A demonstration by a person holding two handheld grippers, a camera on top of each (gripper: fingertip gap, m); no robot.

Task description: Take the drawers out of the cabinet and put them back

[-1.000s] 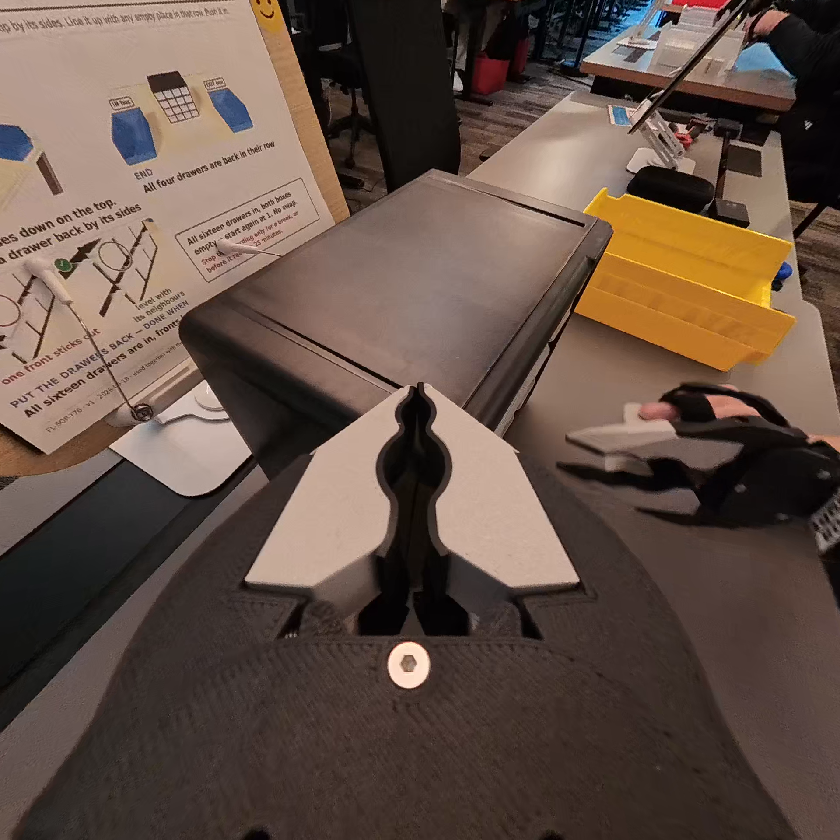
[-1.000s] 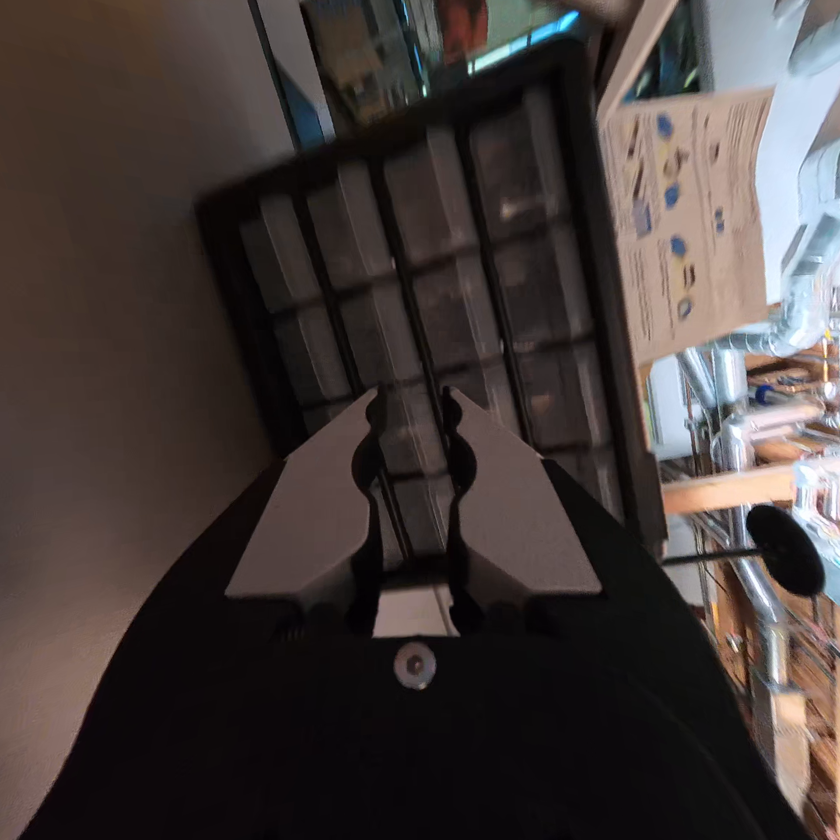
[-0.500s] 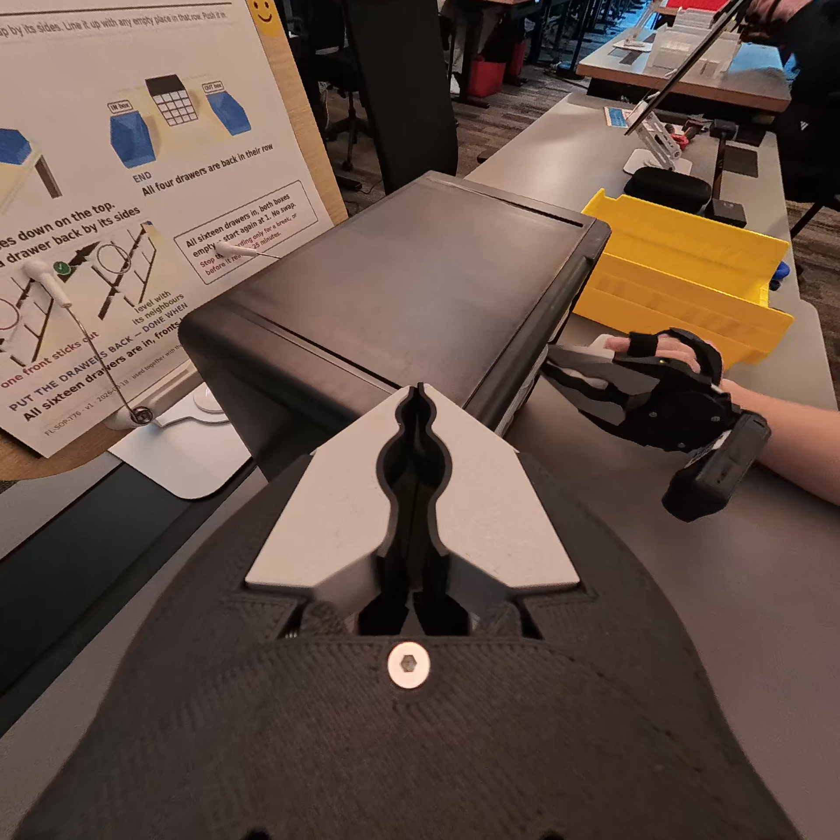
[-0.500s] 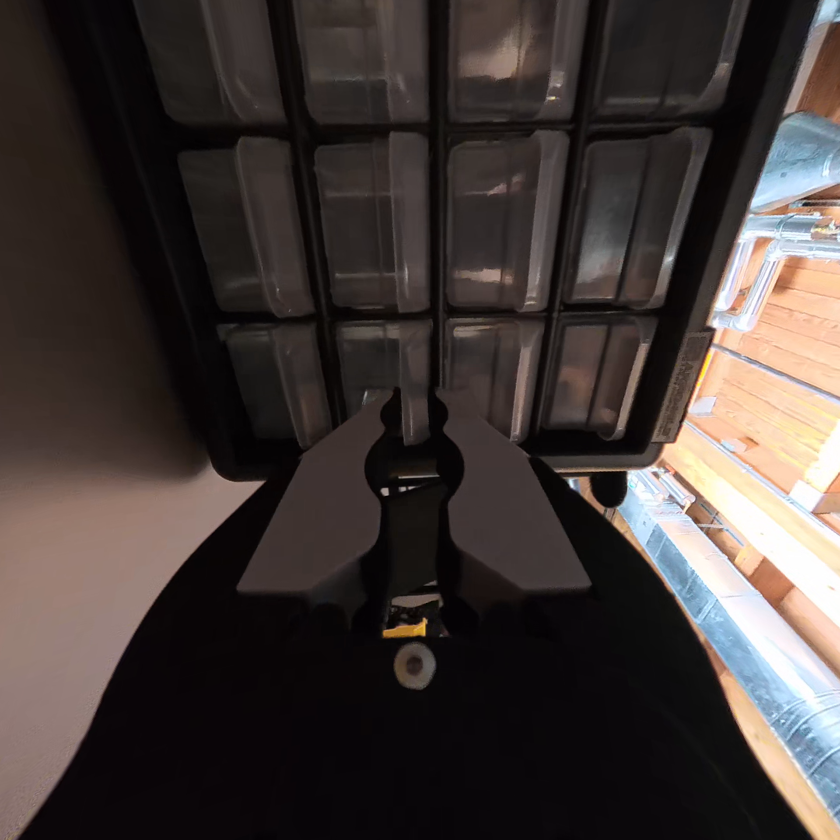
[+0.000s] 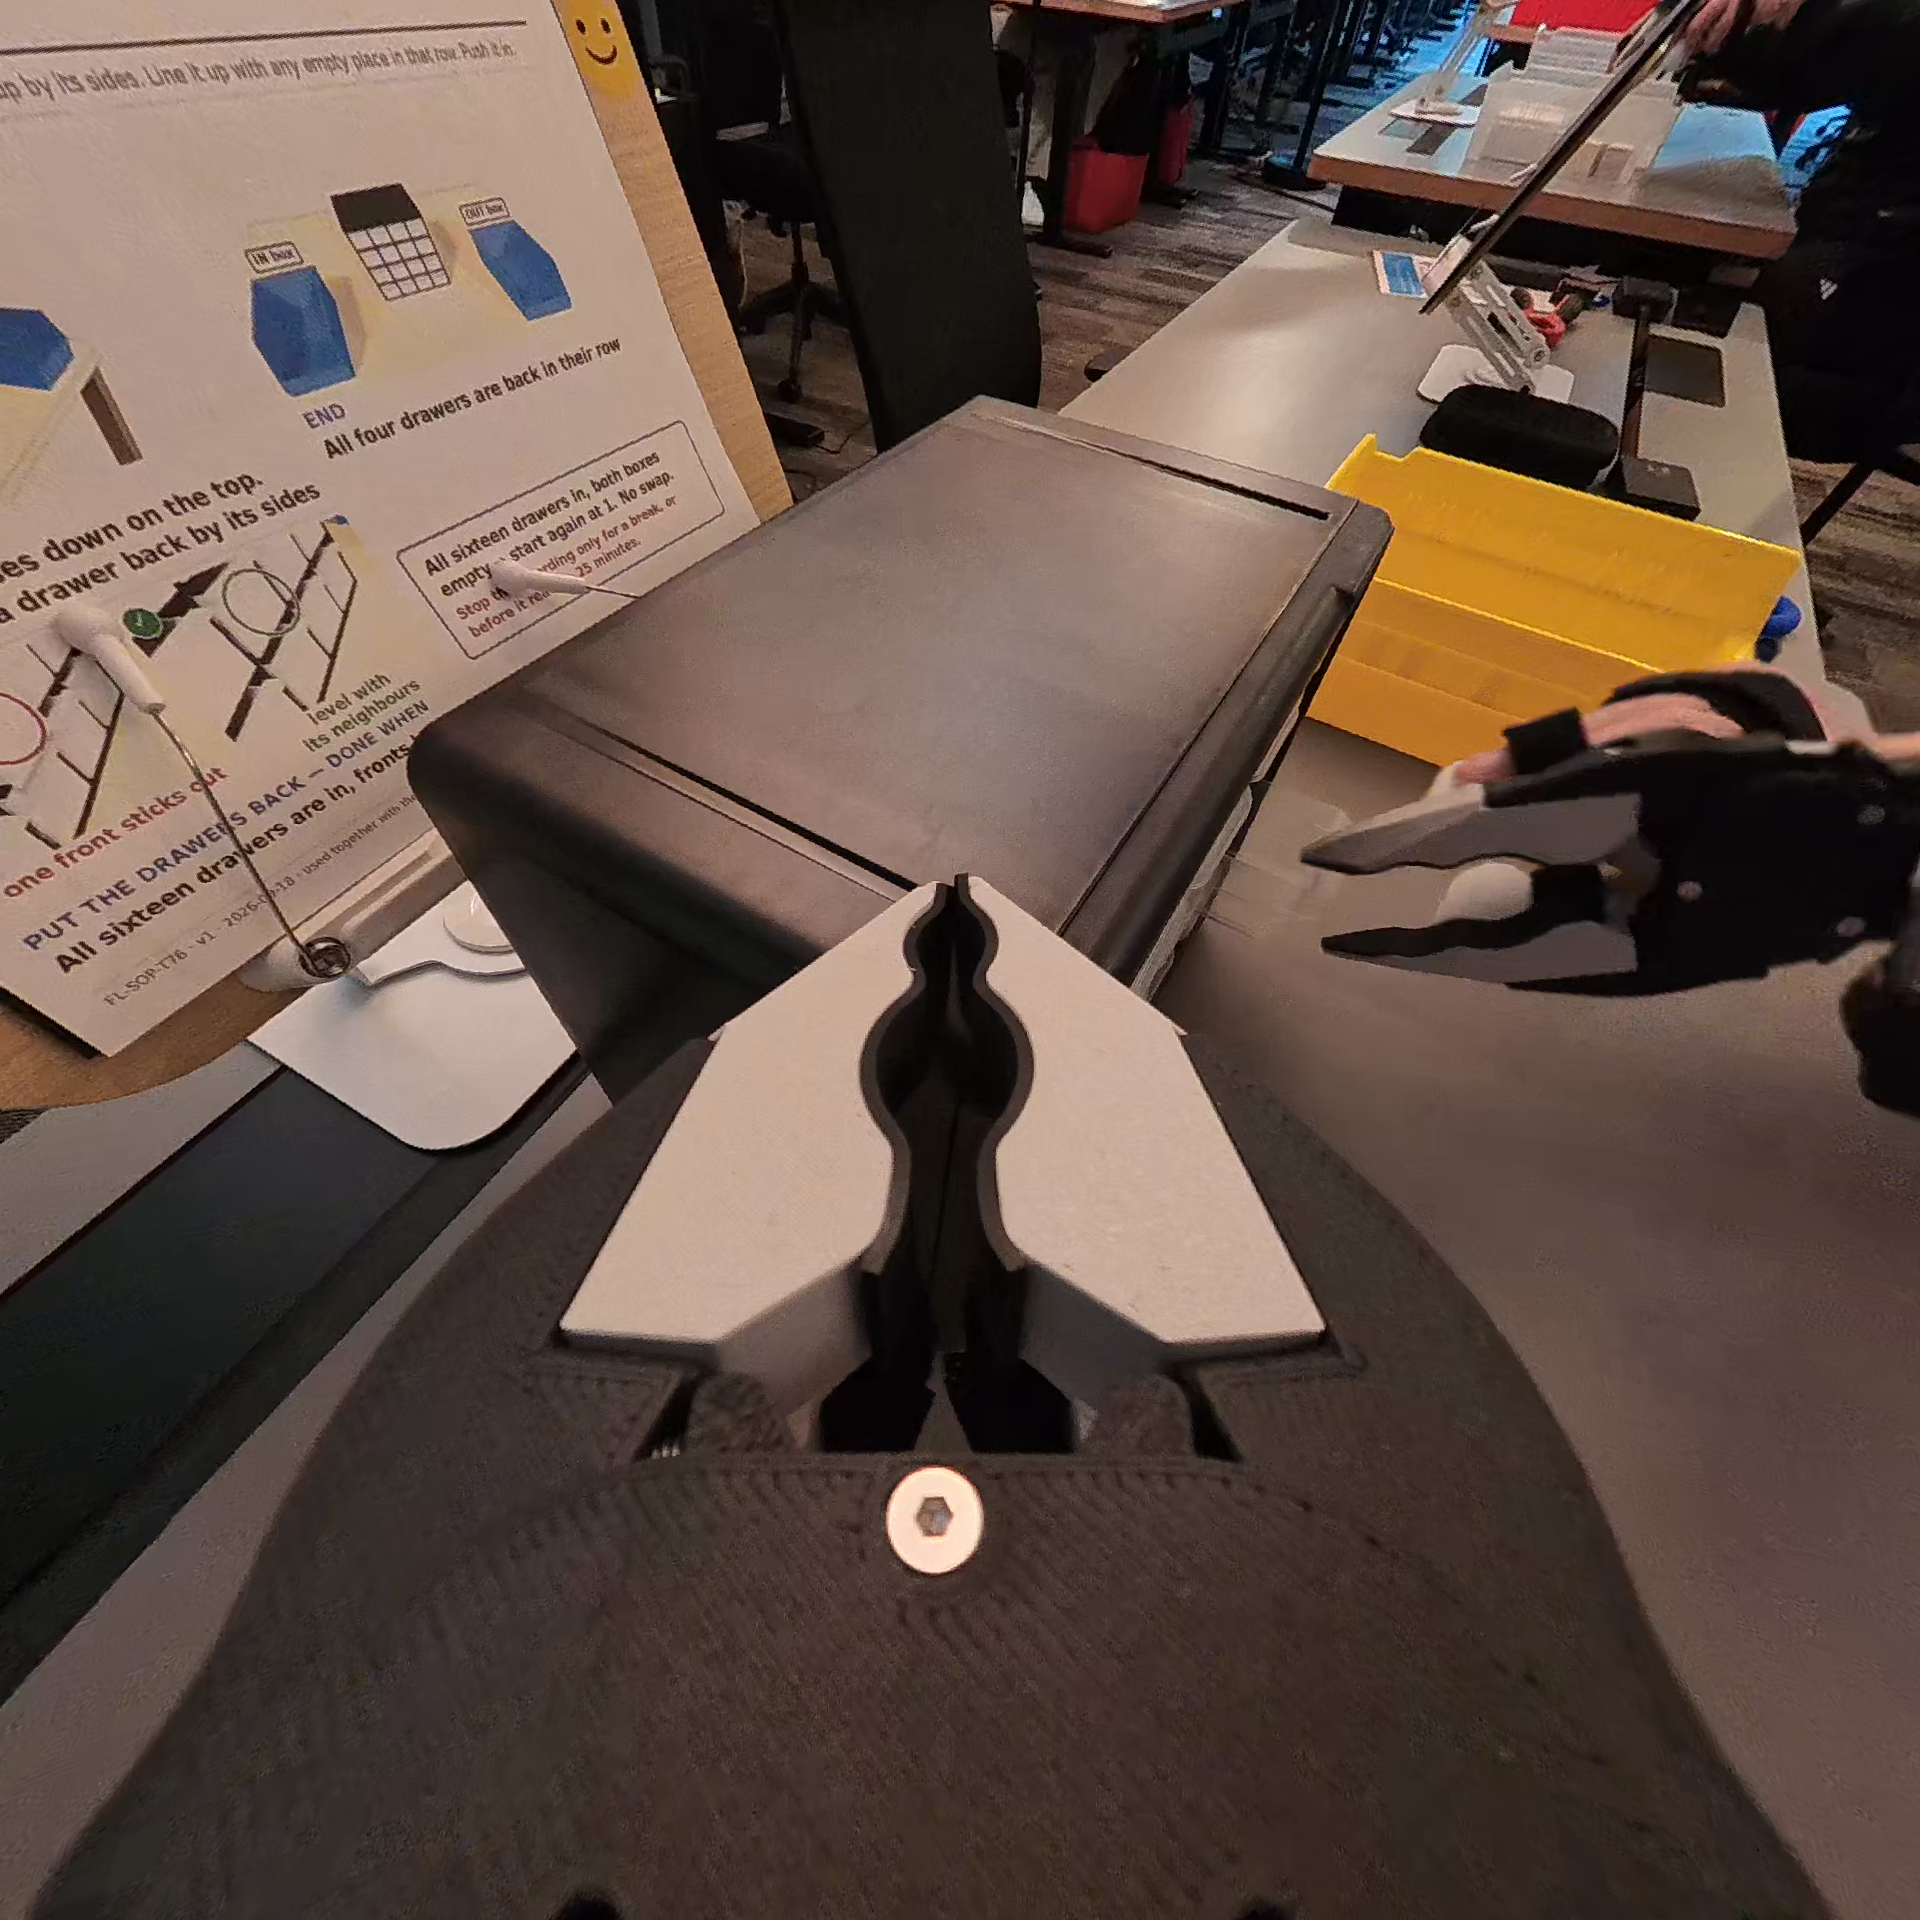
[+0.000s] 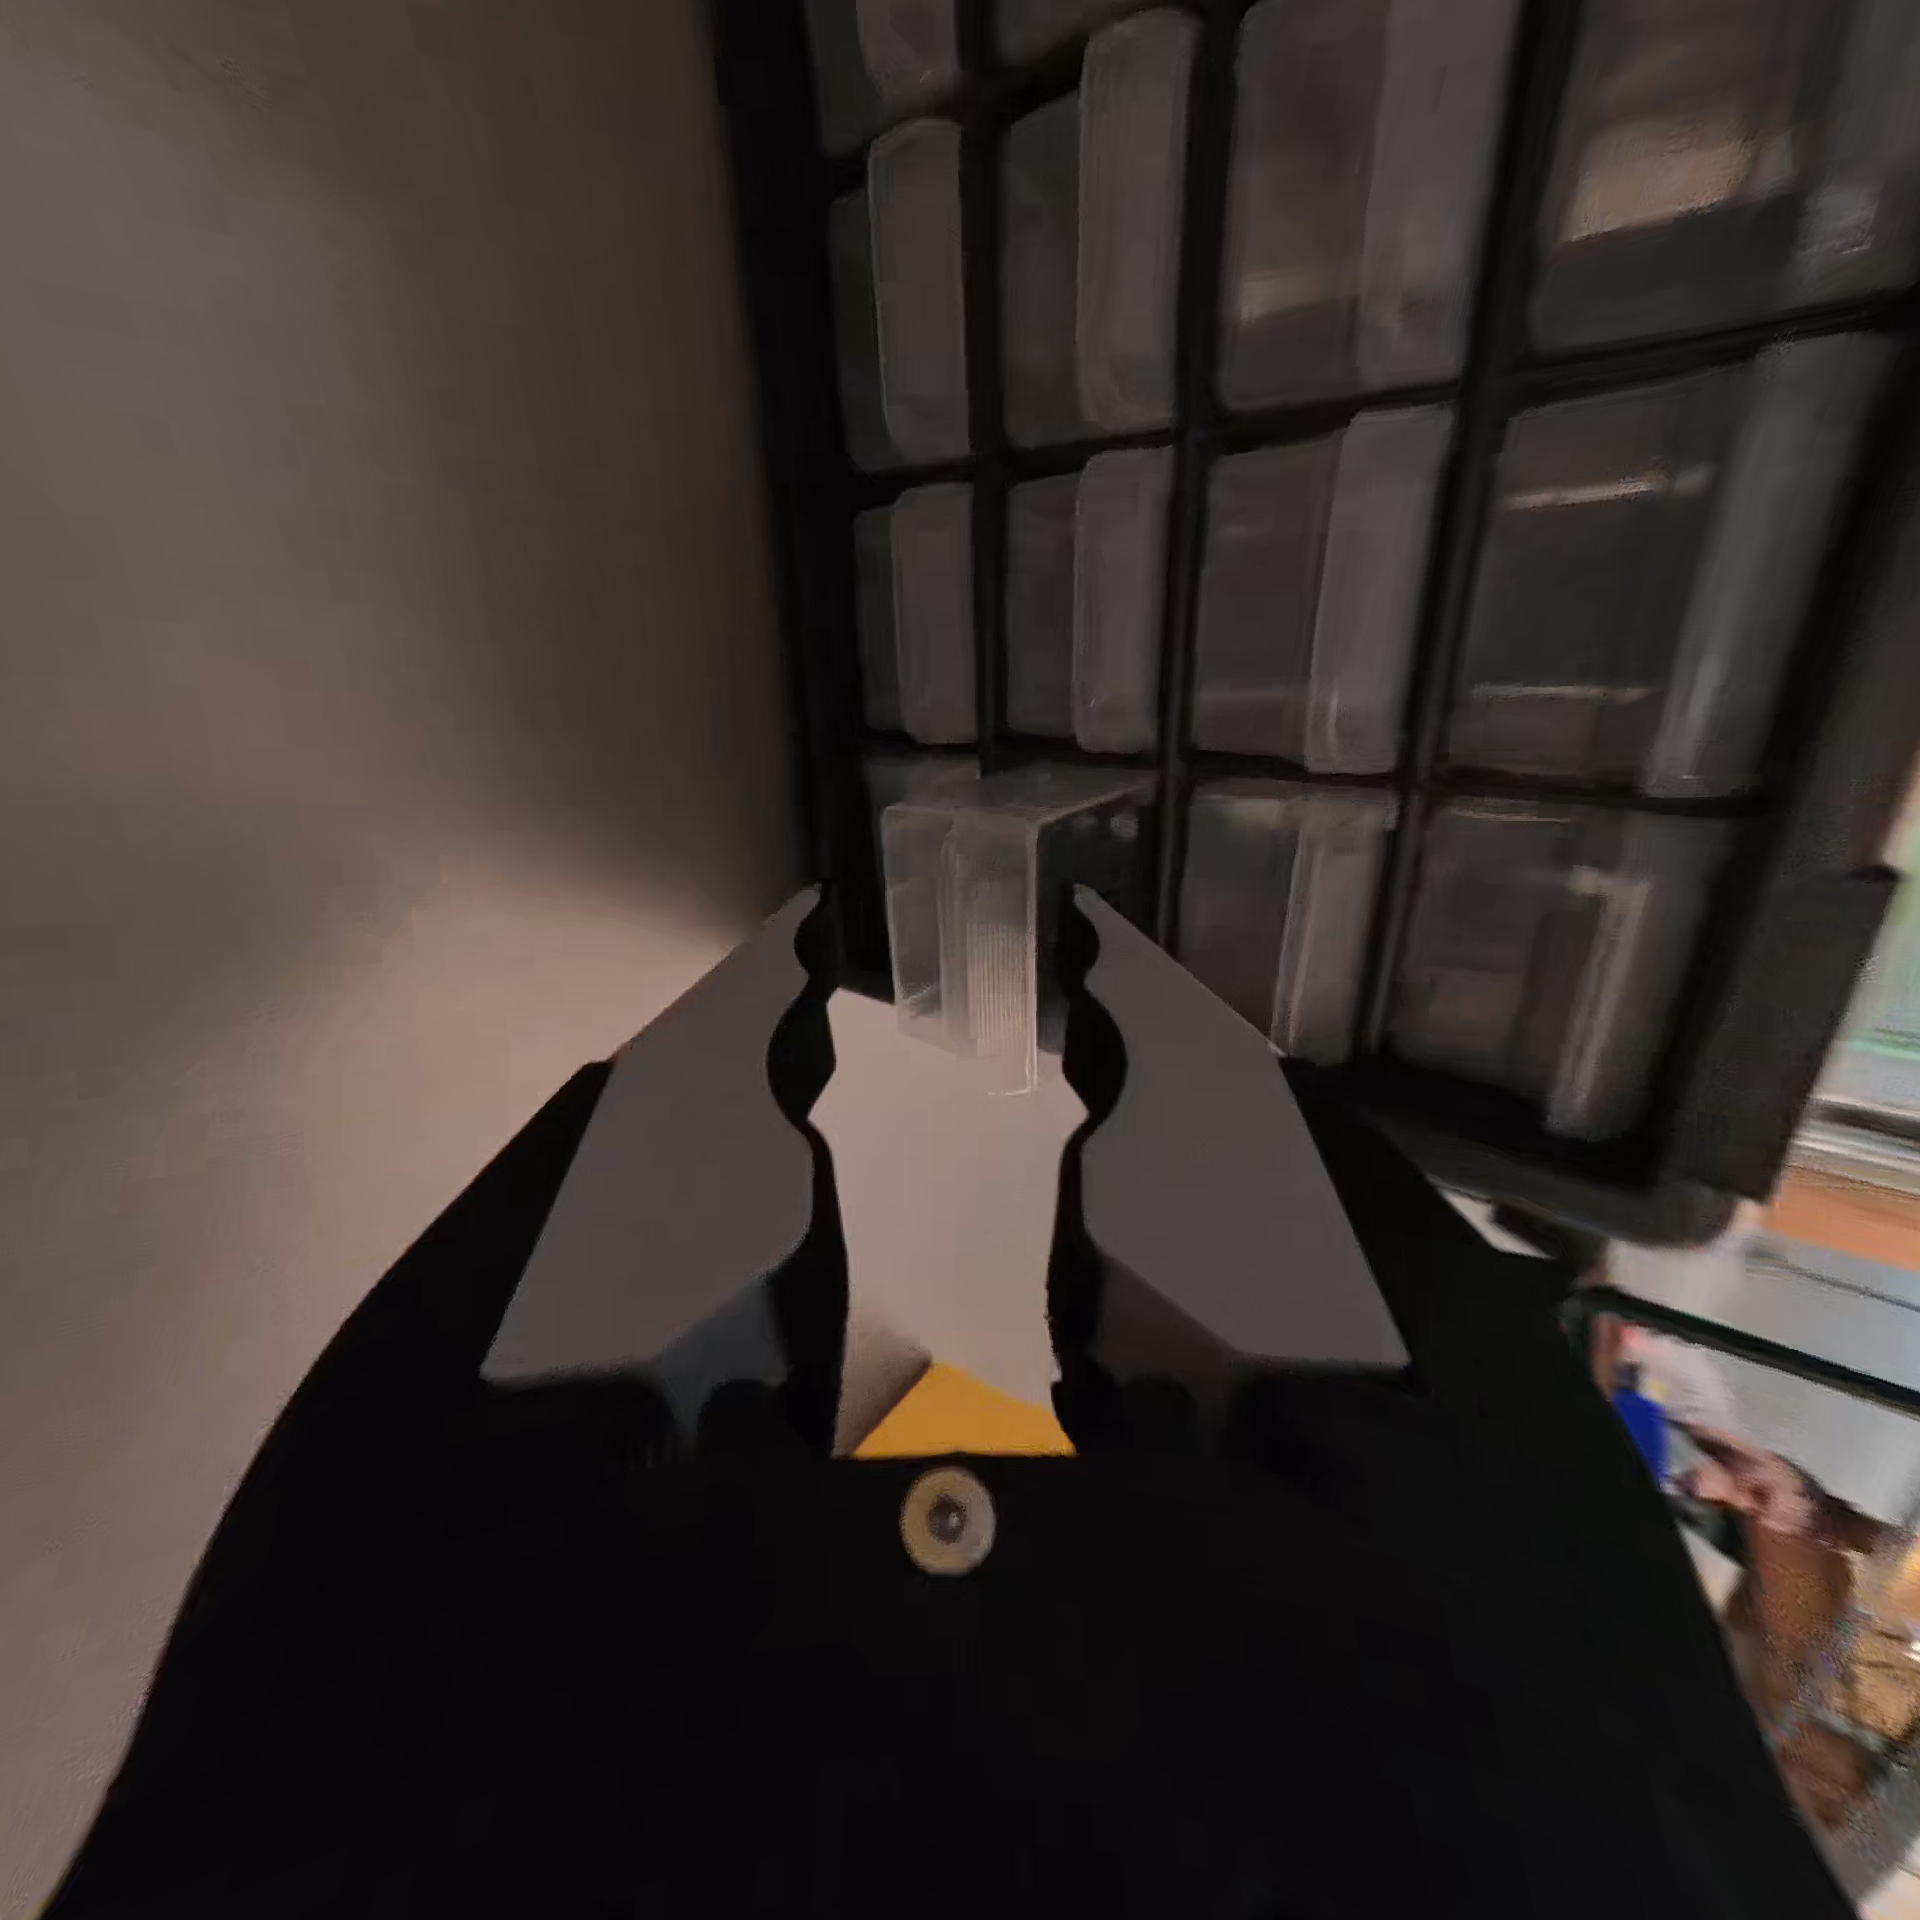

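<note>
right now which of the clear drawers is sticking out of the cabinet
The clear drawer between the open right gripper's fingers; it juts from the cabinet while the others sit flush.

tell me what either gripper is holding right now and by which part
Nothing. The left gripper is shut on nothing; the right gripper is open, just short of the partly pulled-out clear plastic drawer.

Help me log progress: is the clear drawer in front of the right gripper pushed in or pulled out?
Partly pulled out. The clear drawer juts forward of its neighbours in the cabinet, between the open right gripper fingers, ungripped.
</note>
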